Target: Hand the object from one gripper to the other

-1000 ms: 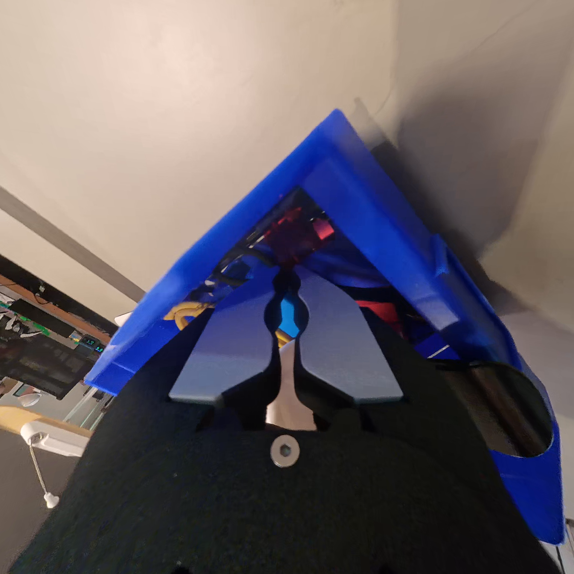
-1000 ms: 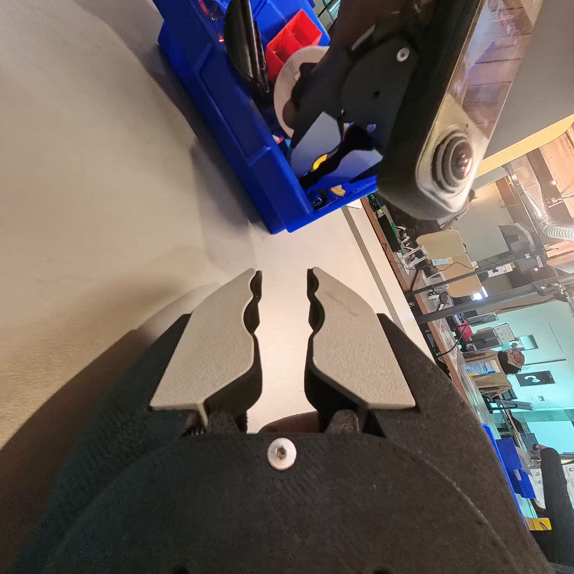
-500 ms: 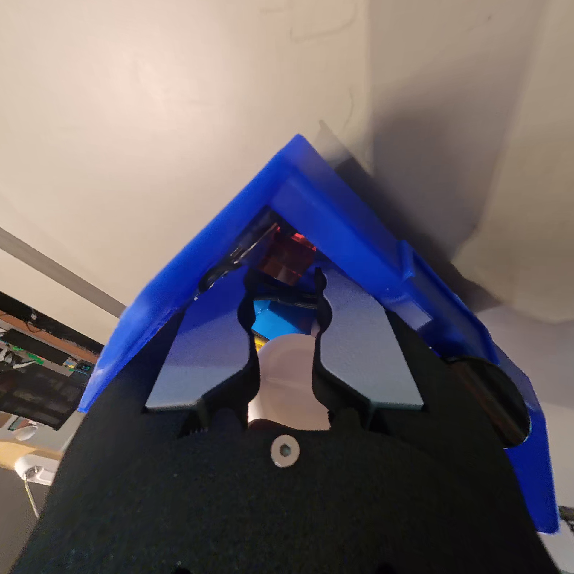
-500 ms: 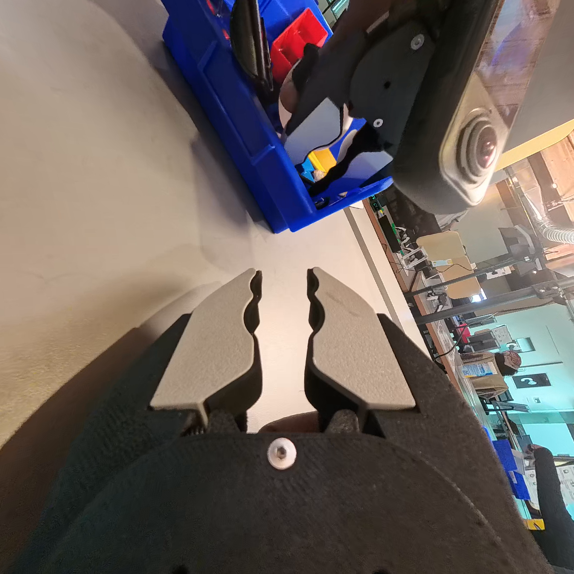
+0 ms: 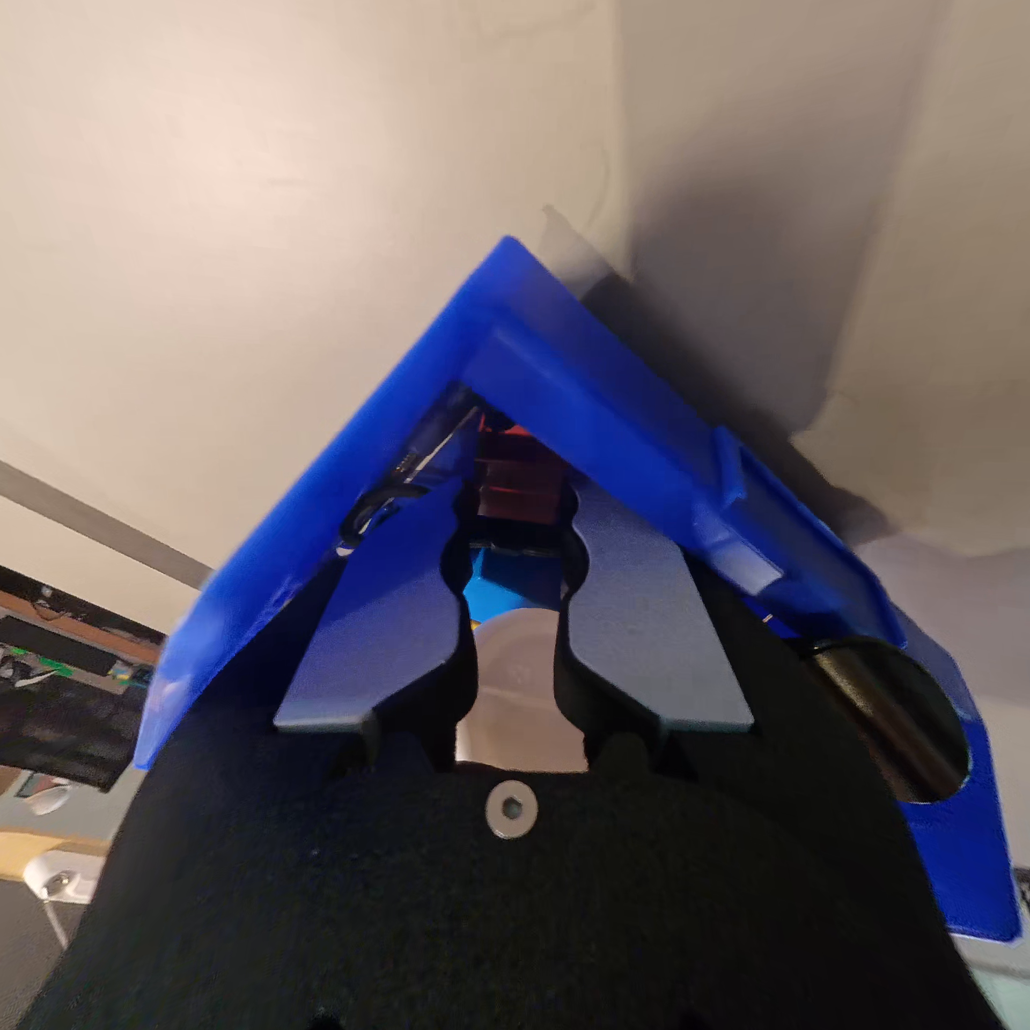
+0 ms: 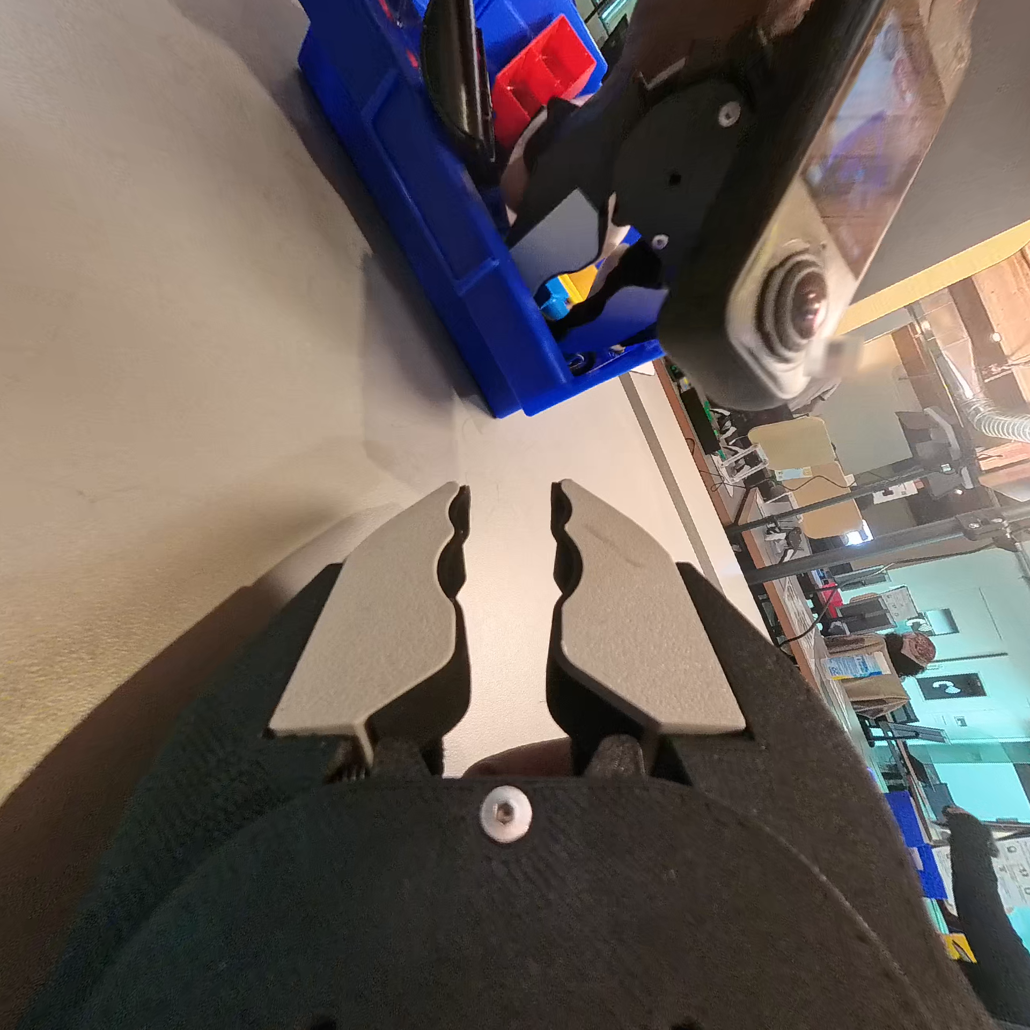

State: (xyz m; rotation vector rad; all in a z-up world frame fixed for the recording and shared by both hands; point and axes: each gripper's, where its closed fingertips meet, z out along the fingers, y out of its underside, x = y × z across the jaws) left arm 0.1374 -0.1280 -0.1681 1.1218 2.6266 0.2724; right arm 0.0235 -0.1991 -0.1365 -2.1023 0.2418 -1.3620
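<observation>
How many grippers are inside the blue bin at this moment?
1. The left gripper reaches into the blue bin; the right gripper is outside it, over the bare table.

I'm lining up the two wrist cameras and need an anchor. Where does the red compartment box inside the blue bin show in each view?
Left wrist view: red compartment box sits at centre, just beyond the open left gripper, under the bin's far corner.
Right wrist view: red compartment box lies at top centre, inside the bin, beside the black disc.
Shared landmark: the blue bin.
</observation>
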